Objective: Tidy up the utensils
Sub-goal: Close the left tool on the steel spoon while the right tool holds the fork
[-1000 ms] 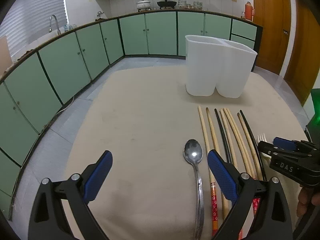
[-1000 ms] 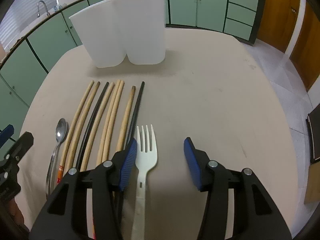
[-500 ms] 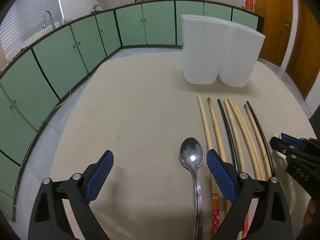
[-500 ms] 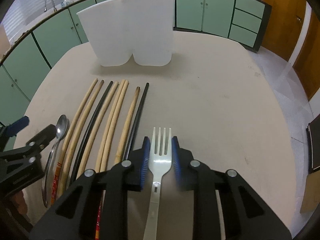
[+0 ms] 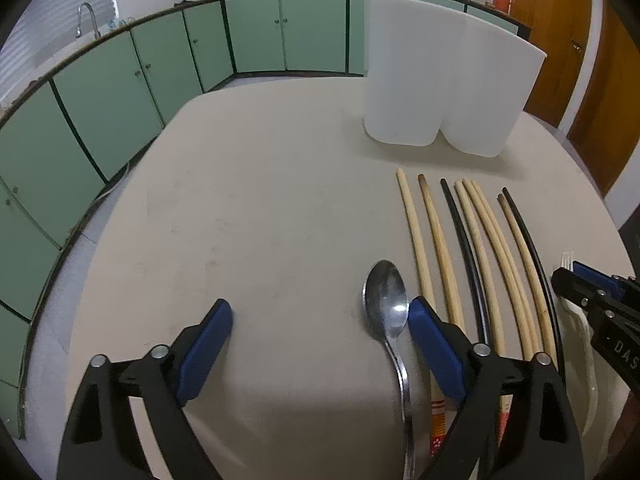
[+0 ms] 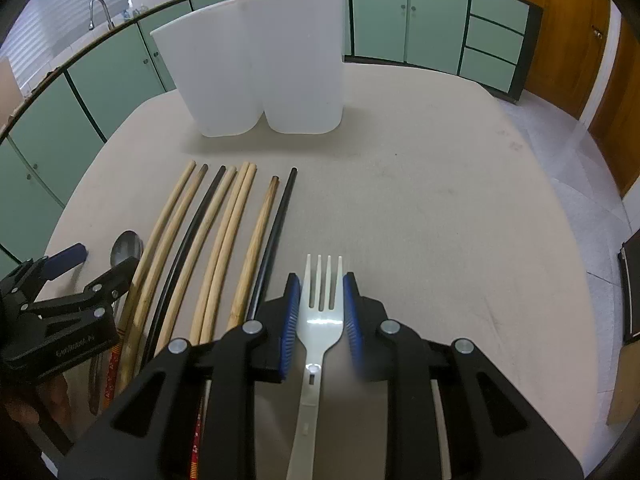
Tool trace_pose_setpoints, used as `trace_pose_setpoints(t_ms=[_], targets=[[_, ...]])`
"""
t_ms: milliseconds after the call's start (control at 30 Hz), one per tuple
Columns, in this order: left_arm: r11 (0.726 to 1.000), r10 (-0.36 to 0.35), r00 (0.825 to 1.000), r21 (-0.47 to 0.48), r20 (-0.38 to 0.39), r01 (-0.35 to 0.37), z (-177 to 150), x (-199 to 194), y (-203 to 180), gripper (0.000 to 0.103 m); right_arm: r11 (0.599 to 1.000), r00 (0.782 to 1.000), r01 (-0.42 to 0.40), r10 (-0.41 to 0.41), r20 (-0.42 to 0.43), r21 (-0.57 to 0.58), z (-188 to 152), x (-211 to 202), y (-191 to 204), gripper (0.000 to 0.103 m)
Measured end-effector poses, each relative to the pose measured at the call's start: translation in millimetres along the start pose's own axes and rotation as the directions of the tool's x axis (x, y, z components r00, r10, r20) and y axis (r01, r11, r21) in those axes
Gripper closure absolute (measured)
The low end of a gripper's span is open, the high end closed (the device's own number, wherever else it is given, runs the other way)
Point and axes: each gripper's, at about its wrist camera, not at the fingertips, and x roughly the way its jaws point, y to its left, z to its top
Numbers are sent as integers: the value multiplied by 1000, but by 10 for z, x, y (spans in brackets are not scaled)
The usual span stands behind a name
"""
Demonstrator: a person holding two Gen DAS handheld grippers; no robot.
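A white plastic fork (image 6: 322, 320) lies on the beige table (image 6: 440, 220), and my right gripper (image 6: 320, 300) is shut on its head with the blue pads touching both sides. A metal spoon (image 5: 386, 300) lies left of several wooden and black chopsticks (image 5: 472, 248). My left gripper (image 5: 318, 320) is open low over the table; its right finger (image 5: 436, 344) sits just right of the spoon, over the chopsticks. A white two-compartment holder (image 6: 264, 68) stands upright behind the chopsticks (image 6: 224, 232); it also shows in the left wrist view (image 5: 444, 76).
Green kitchen cabinets (image 5: 120, 92) ring the room beyond the table's edge. Wooden doors (image 6: 576, 40) stand at the right. A dark flat object (image 6: 630, 284) lies off the table's right edge.
My right gripper closed from open onto the fork's head. Both grippers have moved forward and lower, nearer the utensils and the holder; the left stays open.
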Motion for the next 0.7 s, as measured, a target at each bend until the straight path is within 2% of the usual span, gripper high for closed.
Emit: trace_pose_setpoints(t_ms=[100, 267, 500, 600, 667, 700], targets=[[1000, -10, 1000, -4, 1, 10, 9, 9, 5, 18, 1000, 1000, 3, -3, 0, -8, 1, 0, 11, 81], [999, -28, 1000, 17, 10, 28, 5, -29, -59, 38, 1000, 1000, 4, -4, -1, -8, 8, 5, 24, 81], [999, -45, 999, 11, 10, 45, -5, -35, -89, 46, 1000, 1000, 4, -4, -12, -7, 20, 1, 18, 80], [998, -51, 999, 23, 14, 51, 21, -39, -125, 58, 1000, 1000, 6, -6, -19, -3, 41, 14, 27, 80], [997, -67, 998, 28, 16, 67, 45, -45, -154, 72, 1000, 1000, 9, -9, -20, -7, 47, 19, 34, 81], [997, -71, 997, 28, 16, 71, 53, -63, -162, 75, 1000, 1000, 9, -9, -19, -7, 46, 19, 35, 81]])
